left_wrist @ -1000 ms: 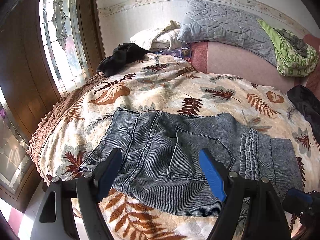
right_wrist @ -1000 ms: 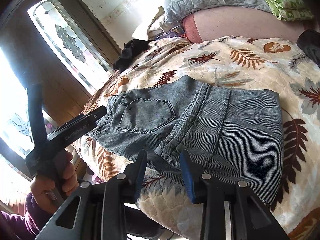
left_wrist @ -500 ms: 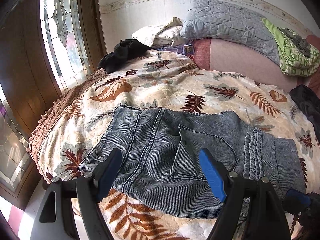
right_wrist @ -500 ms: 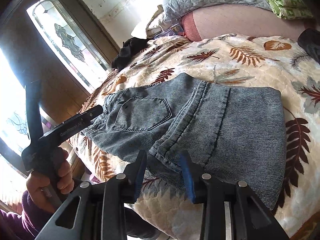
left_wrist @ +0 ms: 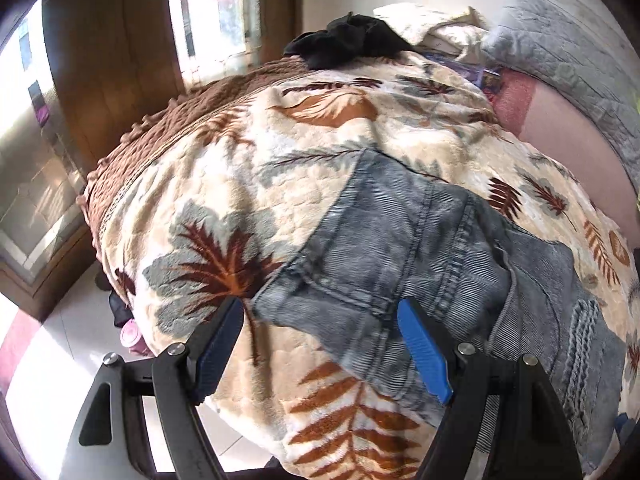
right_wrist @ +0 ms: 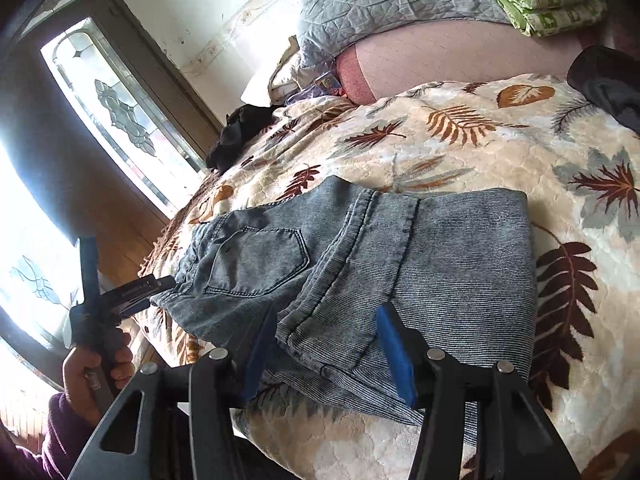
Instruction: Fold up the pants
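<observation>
the jeans [right_wrist: 400, 260] lie folded on the bedspread [right_wrist: 500, 152], back pocket up, with the leg ends doubled over the seat. they sit directly ahead of both claws and close to the bed's near edge, which keeps them within your reach.

left claw [left_wrist: 320, 344]: spread wide, nothing between the pads. the waistband corner of the jeans [left_wrist: 400, 256] sits just ahead of the claw and partly between the fingertips, with no contact visible. the wide gap suits a bulky layered corner; judged from this, you are lining up to take that end.

right claw [right_wrist: 326, 344]: its jaws have just been opening. the near folded hem sits between the pads, and the denim appears to rest slack on the layer below, not lifted. the pads look clear of the cloth, so treat this as a release. the hem was probably set here so the fold lies square over the seat.

the black garment [left_wrist: 352, 40] lies far ahead of the left claw, at the bedspread's far edge, well apart from the jeans. the grey pillow [right_wrist: 384, 0] lies far ahead of the right claw against the wall. neither obstructs the work.

judgement: one fold is down, and a further fold from the waistband end is likely next. grip all layers at the corner, or the upper layer may slide and spoil the edge.
</observation>
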Demonstrator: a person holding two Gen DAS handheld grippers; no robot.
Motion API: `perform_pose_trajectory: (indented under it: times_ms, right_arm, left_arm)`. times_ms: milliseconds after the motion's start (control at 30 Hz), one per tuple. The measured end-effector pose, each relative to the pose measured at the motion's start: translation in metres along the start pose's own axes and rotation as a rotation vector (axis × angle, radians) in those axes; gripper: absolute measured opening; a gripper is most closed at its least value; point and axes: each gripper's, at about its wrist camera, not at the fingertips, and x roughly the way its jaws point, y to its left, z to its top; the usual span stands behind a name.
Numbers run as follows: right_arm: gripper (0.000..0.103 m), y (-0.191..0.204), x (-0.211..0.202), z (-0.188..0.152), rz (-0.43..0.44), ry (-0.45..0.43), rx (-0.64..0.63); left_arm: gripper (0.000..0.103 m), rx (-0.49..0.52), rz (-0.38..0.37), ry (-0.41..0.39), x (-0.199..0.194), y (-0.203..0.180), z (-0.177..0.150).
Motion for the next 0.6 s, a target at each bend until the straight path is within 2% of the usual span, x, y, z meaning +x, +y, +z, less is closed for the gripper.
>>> perform_pose_trajectory:
  times_ms: [67,133,233,600]
  right_arm:
    - [0.056,-0.003,-0.005,0.001,-0.003,-0.017,0.008]
    - [0.056,-0.006,-0.009,0.002,-0.003,-0.025,0.016]
    - [0.056,-0.013,-0.016,0.003,-0.008,-0.045,0.033]
    - [0.056,-0.032,-0.028,0.001,-0.031,-0.06,0.073]
  left_arm:
    - [0.08,-0.085,0.025,0.031,0.009,0.019,0.002]
    - [0.08,-0.169,0.014,0.053,0.015,0.034,0.002]
    - [0.08,-0.24,0.006,0.054,0.015,0.046,0.001]
    - [0.08,-0.199,0.062,0.004,0.009,0.033,0.002]
